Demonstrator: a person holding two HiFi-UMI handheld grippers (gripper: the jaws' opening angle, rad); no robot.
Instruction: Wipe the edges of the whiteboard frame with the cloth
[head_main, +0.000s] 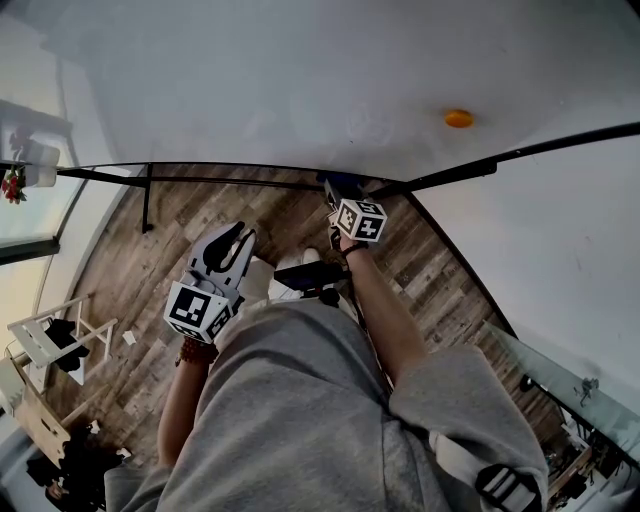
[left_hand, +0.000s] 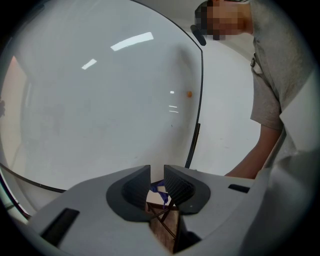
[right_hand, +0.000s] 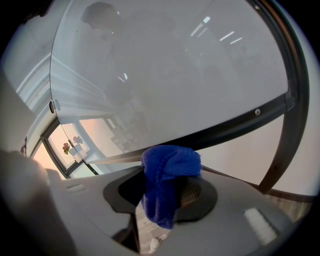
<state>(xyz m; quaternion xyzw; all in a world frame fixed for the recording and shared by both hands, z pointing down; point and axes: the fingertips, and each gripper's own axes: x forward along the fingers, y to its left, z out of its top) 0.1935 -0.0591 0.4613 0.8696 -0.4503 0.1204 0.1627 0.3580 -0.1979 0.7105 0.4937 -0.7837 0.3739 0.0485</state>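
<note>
The right gripper (right_hand: 169, 187) is clamping a blue cloth (right_hand: 170, 161) between its jaws and holding it up against the black frame (head_main: 240, 181) along the lower edge of the whiteboard (head_main: 300, 90), near its corner. The left gripper (left_hand: 157, 172) is hanging apart from the board above the wooden floor (head_main: 420, 262), its jaws standing narrowly apart and gripping nothing.
</note>
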